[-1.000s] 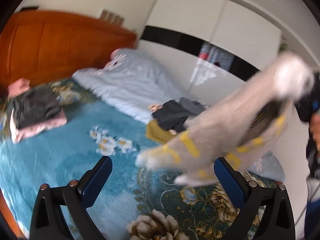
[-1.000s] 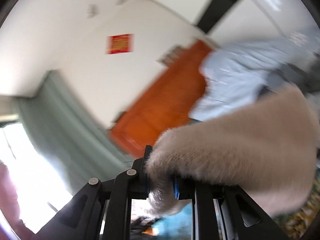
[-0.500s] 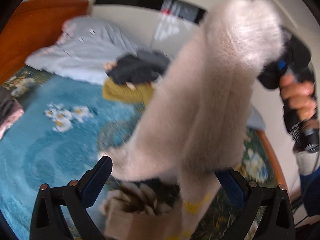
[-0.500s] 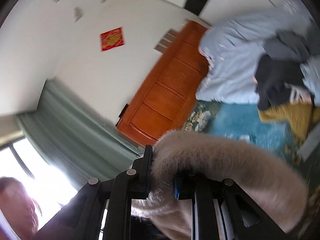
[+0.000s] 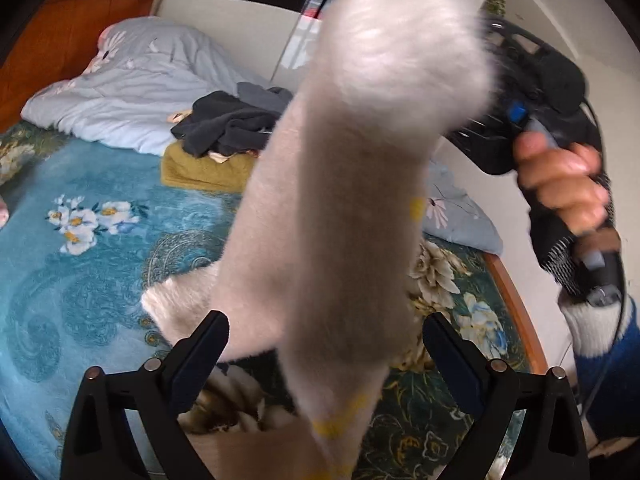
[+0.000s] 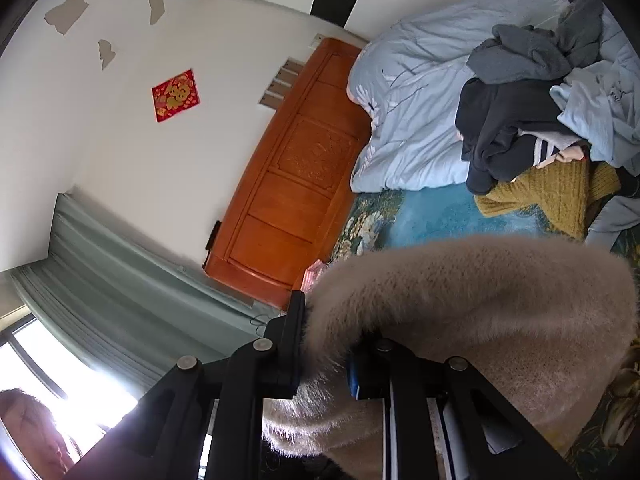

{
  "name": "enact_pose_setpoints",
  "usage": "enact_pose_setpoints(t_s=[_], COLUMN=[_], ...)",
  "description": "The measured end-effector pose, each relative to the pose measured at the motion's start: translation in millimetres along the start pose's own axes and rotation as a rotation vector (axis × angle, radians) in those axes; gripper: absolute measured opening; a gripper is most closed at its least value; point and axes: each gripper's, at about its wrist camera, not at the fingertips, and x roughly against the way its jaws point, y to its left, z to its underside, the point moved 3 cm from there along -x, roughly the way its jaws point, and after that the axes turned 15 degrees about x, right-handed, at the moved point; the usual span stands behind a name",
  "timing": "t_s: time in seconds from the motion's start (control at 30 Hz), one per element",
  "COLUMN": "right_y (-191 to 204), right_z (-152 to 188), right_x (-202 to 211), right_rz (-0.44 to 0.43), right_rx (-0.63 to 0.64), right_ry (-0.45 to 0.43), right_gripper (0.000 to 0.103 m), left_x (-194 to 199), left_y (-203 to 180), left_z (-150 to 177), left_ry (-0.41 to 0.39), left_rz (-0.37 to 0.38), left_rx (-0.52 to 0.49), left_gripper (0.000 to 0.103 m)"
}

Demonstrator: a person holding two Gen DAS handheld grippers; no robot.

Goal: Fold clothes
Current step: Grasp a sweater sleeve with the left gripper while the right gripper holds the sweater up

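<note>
A fluffy beige garment with yellow marks hangs in the air over the bed. My right gripper is shut on its top edge; the same gripper shows in the left wrist view, held high in a hand. My left gripper is open, its fingers on either side of the hanging fabric, which passes between them without being pinched. The garment's lower end trails toward the blue floral bedspread.
A pile of dark and grey clothes lies on a mustard sweater beside a light blue duvet. An orange wooden headboard stands behind. The bed's wooden edge runs at right. Green curtains hang by the window.
The garment has been lifted higher by the right gripper and now hangs closer, between the open left fingers. The left view has swung right toward the clothes pile.
</note>
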Motion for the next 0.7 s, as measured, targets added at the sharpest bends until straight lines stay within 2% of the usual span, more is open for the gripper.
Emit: enact_pose_setpoints(t_s=[0.03, 0.1, 0.17, 0.27, 0.37, 0.43, 0.47, 0.5, 0.57, 0.7], right_y=[1, 2, 3, 4, 6, 12, 16, 21, 29, 28], right_z=[2, 4, 6, 6, 7, 7, 9, 11, 18, 32], right_x=[-2, -6, -8, -10, -13, -14, -15, -15, -15, -3], right_rz=[-0.008, -0.01, -0.001, 0.035, 0.1, 0.151, 0.184, 0.236, 0.339, 0.406], right_rx=[-0.003, -0.001, 0.004, 0.017, 0.056, 0.104, 0.136, 0.178, 0.257, 0.27], right_ry=[0.007, 0.016, 0.021, 0.038, 0.067, 0.093, 0.11, 0.136, 0.191, 0.238], right_gripper=[0.019, 0.019, 0.019, 0.02, 0.023, 0.045, 0.067, 0.079, 0.079, 0.079], left_x=[-1, -3, -6, -5, -4, -2, -1, -1, 3, 6], left_y=[3, 7, 11, 16, 27, 36, 39, 43, 48, 57], left_z=[-2, -3, -4, -2, 1, 1, 1, 0, -1, -3], left_ry=[-0.003, -0.006, -0.009, -0.022, -0.026, -0.026, -0.03, -0.034, -0.046, -0.052], left_rz=[0.0, -0.008, -0.016, -0.034, -0.04, -0.04, -0.038, -0.036, -0.033, -0.038], left_rx=[0.018, 0.034, 0.05, 0.061, 0.094, 0.12, 0.132, 0.145, 0.162, 0.202], left_gripper=[0.096, 0.081, 0.052, 0.036, 0.028, 0.026, 0.025, 0.025, 0.025, 0.024])
